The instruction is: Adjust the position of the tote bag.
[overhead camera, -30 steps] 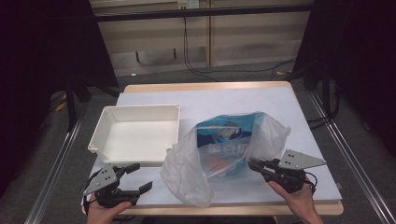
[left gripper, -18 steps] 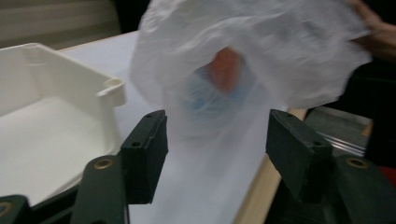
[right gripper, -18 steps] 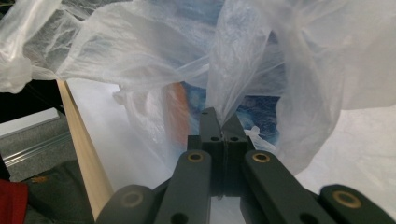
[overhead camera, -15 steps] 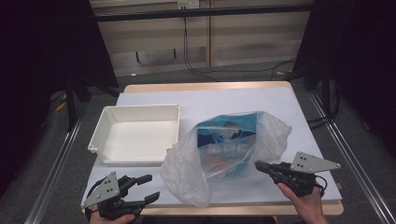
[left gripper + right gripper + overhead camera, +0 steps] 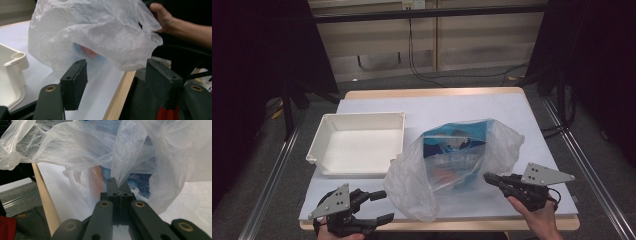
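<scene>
Billowing translucent plastic bag (image 5: pixel 447 165), perhaps blue packet inside, film pinched by right hand-held gripper (image 5: pixel 490 178), left hand-held gripper (image 5: pixel 384 206) agape

floor: grey carpet (image 5: pixel 472 80) | back wall: pale panels (image 5: pixel 482 40) | sides: dark

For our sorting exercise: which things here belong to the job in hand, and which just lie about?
In the job:
- plastic bag, pinched by the right gripper
- blue packet inside it
- left gripper, fingers apart, holding nothing

Lying about:
- white tray
- cables on the floor
</scene>
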The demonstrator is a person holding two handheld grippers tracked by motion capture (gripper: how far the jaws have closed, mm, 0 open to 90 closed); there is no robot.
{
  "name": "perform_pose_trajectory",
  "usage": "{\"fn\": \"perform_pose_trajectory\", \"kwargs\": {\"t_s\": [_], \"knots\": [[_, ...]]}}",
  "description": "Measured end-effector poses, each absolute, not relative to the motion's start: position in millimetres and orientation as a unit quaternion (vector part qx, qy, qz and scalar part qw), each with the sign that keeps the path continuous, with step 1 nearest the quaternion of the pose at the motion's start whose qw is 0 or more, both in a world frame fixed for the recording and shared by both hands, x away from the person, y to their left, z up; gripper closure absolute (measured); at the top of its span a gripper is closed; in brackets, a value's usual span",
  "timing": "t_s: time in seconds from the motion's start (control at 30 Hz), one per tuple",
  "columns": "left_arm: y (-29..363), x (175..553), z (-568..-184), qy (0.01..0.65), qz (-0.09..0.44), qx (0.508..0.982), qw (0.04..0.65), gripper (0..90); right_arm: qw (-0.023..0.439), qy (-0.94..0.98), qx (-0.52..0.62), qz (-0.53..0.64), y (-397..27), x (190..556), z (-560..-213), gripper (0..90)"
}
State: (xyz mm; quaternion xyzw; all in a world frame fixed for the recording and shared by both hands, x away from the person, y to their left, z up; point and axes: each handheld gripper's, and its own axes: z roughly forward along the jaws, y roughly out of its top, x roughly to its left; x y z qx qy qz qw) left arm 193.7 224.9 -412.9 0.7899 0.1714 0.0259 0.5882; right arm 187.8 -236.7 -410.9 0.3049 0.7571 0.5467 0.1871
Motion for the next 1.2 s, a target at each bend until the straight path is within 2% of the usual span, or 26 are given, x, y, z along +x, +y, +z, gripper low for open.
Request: {"fn": "perform_pose_trajectory", "kwargs": {"t_s": [0.27,0.4,0.47,0.5,0.63,0.73,0.87,1.2], "knots": [[203.5,198.3,-407.4,0.149,0.012,0.8,0.582,29.1,0.189,0.756,0.305,0.547,-237.8,187.6,-410.4,90.0],[190.4,201.8,-407.8,0.127,0.007,0.814,0.567,32.7,0.189,0.757,0.304,0.546,-236.9,187.3,-410.1,90.0],[186.9,205.3,-406.7,0.12,0.002,0.811,0.572,46.0,0.189,0.758,0.302,0.546,-236.6,187.0,-409.6,90.0],[186.7,207.0,-405.0,0.12,0.004,0.812,0.571,46.0,0.189,0.758,0.302,0.546,-236.6,187.0,-409.6,90.0],[185.5,212.4,-399.9,0.111,0.0,0.803,0.585,73.7,0.192,0.756,0.303,0.547,-238.1,186.8,-408.5,90.0],[184.3,215.4,-397.2,0.105,-0.009,0.802,0.588,86.8,0.194,0.755,0.304,0.548,-239.7,186.8,-407.7,90.0],[183.7,213.9,-390.4,0.089,-0.009,0.811,0.578,89.8,0.193,0.756,0.301,0.549,-241.3,185.8,-406.3,90.0],[185.4,221.5,-383.4,0.09,-0.005,0.802,0.59,90.0,0.195,0.752,0.289,0.56,-247.0,182.5,-395.4,90.0]]}}
